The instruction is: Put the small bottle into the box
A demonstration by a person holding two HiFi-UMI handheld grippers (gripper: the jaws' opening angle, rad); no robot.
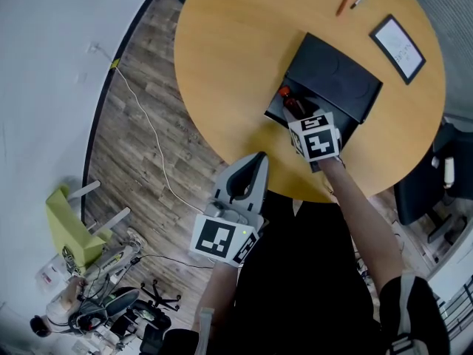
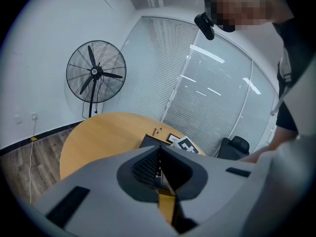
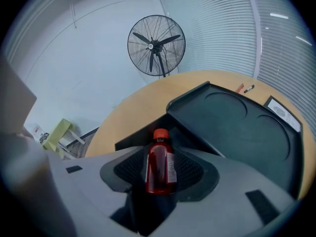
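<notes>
A small red bottle [image 1: 290,102] with an orange cap stands upright between the jaws of my right gripper [image 1: 295,111], which is shut on it. It hangs at the near open edge of the black box [image 1: 336,80], whose lid lies open toward the back. In the right gripper view the bottle [image 3: 159,163] fills the middle of the right gripper [image 3: 159,157], with the box's dark opening [image 3: 143,130] just behind it. My left gripper [image 1: 255,163] is off the table, near the person's body, with its jaws shut on nothing. Its tips [image 2: 159,150] meet in the left gripper view.
The round wooden table [image 1: 236,43] carries two pens [image 1: 353,0] and a framed card [image 1: 397,48] at the back. A black chair [image 1: 429,191] stands to the right. A floor fan [image 3: 156,43] is beyond the table; a cable [image 1: 148,124] runs across the floor.
</notes>
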